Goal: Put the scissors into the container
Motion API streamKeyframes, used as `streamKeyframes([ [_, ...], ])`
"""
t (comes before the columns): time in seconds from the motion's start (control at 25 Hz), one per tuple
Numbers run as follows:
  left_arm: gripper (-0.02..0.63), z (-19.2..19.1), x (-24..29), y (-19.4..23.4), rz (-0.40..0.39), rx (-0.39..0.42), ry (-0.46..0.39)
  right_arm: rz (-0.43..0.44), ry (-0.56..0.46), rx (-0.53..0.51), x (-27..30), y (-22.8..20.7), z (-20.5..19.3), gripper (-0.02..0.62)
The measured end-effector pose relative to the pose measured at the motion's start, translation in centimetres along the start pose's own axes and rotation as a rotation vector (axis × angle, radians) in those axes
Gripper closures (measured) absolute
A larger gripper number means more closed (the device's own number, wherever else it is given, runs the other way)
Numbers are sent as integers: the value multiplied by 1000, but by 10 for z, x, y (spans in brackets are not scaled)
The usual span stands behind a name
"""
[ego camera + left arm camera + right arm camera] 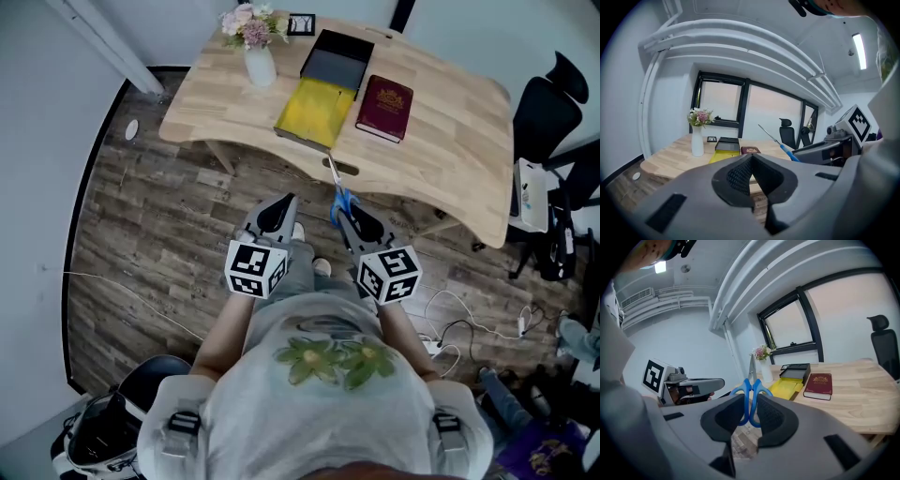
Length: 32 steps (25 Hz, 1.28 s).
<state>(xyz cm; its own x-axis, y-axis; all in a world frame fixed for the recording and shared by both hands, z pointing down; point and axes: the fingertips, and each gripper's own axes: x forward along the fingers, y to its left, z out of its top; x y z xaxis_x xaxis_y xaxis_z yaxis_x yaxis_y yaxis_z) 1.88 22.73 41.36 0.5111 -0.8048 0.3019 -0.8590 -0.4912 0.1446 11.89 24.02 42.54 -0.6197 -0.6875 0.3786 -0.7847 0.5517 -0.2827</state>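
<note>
The scissors point(339, 197), blue-handled with their thin blades pointing toward the table, are pinched by the handles in my right gripper point(350, 218), just short of the table's near edge. In the right gripper view the blue loops point(751, 401) sit between the pads of that gripper point(751, 414), blades upright. On the wooden table point(450, 159) ahead lie a black open container point(335, 56) and, touching its near side, a yellow tray point(317, 111). My left gripper point(281, 206) hovers beside the right one, shut with nothing in it point(751, 164). The scissors point(780, 143) show to its right.
A dark red book point(384, 108) lies right of the yellow tray. A white vase of flowers point(255, 47) and a small frame point(302, 24) stand at the table's far left. A black office chair point(548, 112) is at the right, with cables point(450, 323) on the floor.
</note>
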Motion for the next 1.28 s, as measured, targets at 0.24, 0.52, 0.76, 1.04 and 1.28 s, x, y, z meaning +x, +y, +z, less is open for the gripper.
streamKeyframes([
  [0.24, 601, 4, 26, 11, -17, 2, 14, -10, 3, 17, 20, -18, 9, 512],
  [0.52, 601, 22, 72, 41, -38, -12, 11, -27, 15, 15, 56, -45, 33, 511],
  [0.76, 601, 46, 111, 73, -33, -24, -18, -33, 23, -14, 94, -73, 63, 512],
  [1.04, 601, 60, 148, 105, -29, -31, -13, -23, 29, -34, 135, -94, 92, 511],
  [1.28, 601, 67, 170, 127, -32, -35, -5, -27, 50, -31, 164, -109, 99, 512],
])
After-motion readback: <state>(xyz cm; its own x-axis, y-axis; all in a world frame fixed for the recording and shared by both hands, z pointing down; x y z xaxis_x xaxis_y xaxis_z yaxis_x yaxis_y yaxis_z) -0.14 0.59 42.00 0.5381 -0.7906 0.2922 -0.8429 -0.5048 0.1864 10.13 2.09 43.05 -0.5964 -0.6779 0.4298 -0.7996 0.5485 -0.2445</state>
